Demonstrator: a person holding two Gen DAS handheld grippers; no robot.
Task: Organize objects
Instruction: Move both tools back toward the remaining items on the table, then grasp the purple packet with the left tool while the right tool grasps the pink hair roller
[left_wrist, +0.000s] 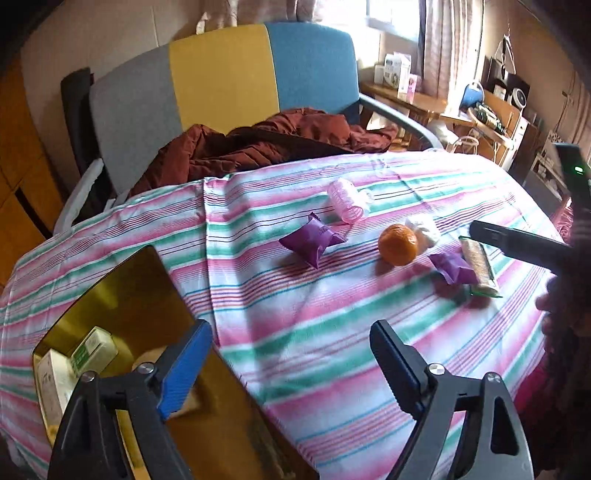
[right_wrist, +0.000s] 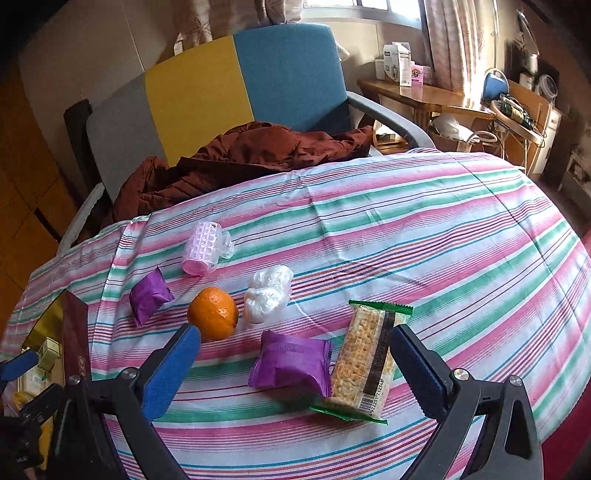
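- While both jaws gape, empty, the right hand-held gripper (right_wrist: 295, 369) hovers over a purple packet (right_wrist: 291, 363) and cracker bar (right_wrist: 365, 362).
- The left hand-held gripper (left_wrist: 291, 365) hangs near the box (left_wrist: 122, 295), which apparently holds a few cartons; six items remain on the worktop (right_wrist: 461, 240).

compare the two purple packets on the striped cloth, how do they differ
The far purple packet lies apart from the other items, left of the orange; the near purple packet touches the cracker pack. The near one lies flatter and sits between the right gripper's open fingers. Both are the same crinkled purple wrapper.
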